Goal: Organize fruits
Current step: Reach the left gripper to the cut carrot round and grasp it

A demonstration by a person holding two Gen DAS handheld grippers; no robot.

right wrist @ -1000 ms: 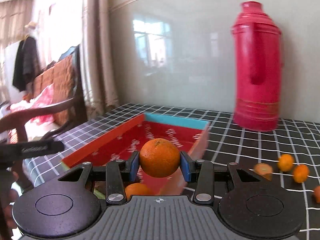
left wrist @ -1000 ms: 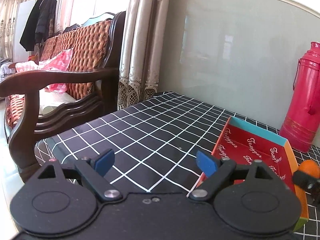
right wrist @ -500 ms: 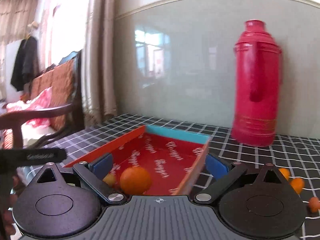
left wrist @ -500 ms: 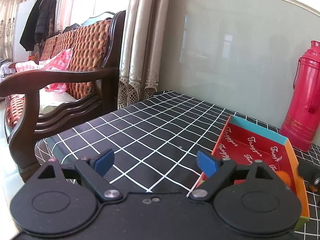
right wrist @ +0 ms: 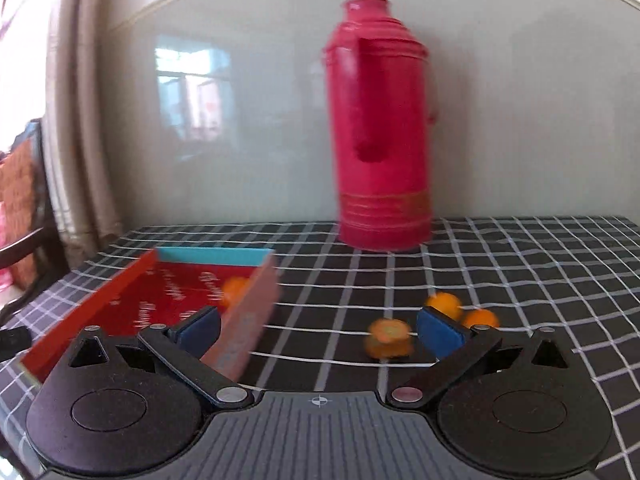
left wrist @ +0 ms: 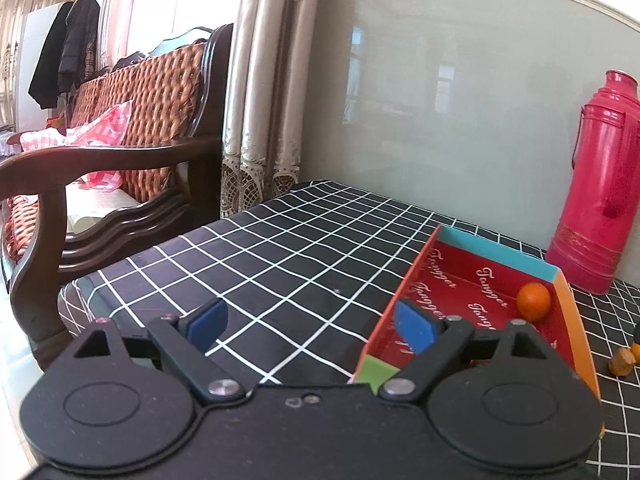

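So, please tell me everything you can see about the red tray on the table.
The red tray is a shallow, open rectangular box, apparently printed cardboard. Its floor is red with repeated white script lettering; the far wall is turquoise, the long walls are orange, and one near corner is green. It lies flat on the black checked tablecloth, left of the pink thermos. One orange rests inside at the far right corner. No gripper touches it.

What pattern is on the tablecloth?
Black tablecloth with a white grid; clearest in the left wrist view.
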